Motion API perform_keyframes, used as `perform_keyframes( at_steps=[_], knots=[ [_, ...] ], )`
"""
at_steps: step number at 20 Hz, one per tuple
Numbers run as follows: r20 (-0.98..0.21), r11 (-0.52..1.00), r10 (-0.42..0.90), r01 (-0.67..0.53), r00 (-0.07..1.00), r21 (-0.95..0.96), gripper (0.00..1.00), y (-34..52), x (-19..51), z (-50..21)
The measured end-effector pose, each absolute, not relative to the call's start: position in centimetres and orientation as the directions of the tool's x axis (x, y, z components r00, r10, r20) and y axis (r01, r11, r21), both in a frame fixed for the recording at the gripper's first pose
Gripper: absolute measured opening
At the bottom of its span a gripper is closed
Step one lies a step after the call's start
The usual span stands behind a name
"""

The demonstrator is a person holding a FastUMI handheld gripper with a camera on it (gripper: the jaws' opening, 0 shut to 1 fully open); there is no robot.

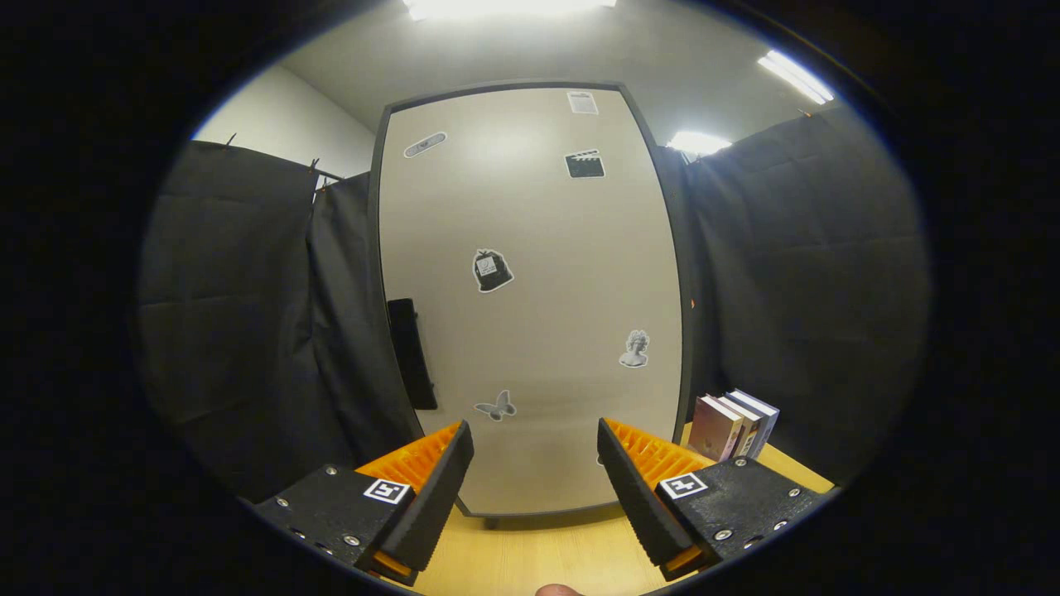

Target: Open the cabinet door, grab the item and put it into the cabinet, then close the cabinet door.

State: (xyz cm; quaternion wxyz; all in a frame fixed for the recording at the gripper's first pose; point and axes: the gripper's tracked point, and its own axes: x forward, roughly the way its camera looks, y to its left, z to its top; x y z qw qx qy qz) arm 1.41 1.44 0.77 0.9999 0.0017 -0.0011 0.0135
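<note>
A tall beige cabinet door (530,298) in a dark frame stands shut straight ahead, dotted with several stickers. Its black handle (411,354) runs upright along the door's left edge. Three books (733,425) stand upright on the wooden table to the right of the cabinet, beyond my right finger. My gripper (534,437) is open and holds nothing; it faces the lower part of the door a short way off, and the handle lies up and left of my left finger.
The wooden table (538,550) runs under the fingers up to the cabinet's foot. Black cloth (248,314) hangs on both sides of the cabinet. A fingertip (559,589) of the person peeks in below the fingers.
</note>
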Motion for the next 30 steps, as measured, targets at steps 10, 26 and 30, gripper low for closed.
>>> perform_keyframes(
  at_steps=[10, 26, 30],
  knots=[
    [-0.024, 0.997, 0.077, -0.077, 0.997, -0.004, 0.94, 4.6, 4.3, 0.0],
    [0.019, 0.982, 0.189, -0.189, 0.982, -0.007, 0.93, 15.4, 14.0, 0.9],
    [0.026, 0.986, 0.159, -0.157, 0.987, -0.054, 0.94, 15.5, 15.7, 0.6]
  ],
)
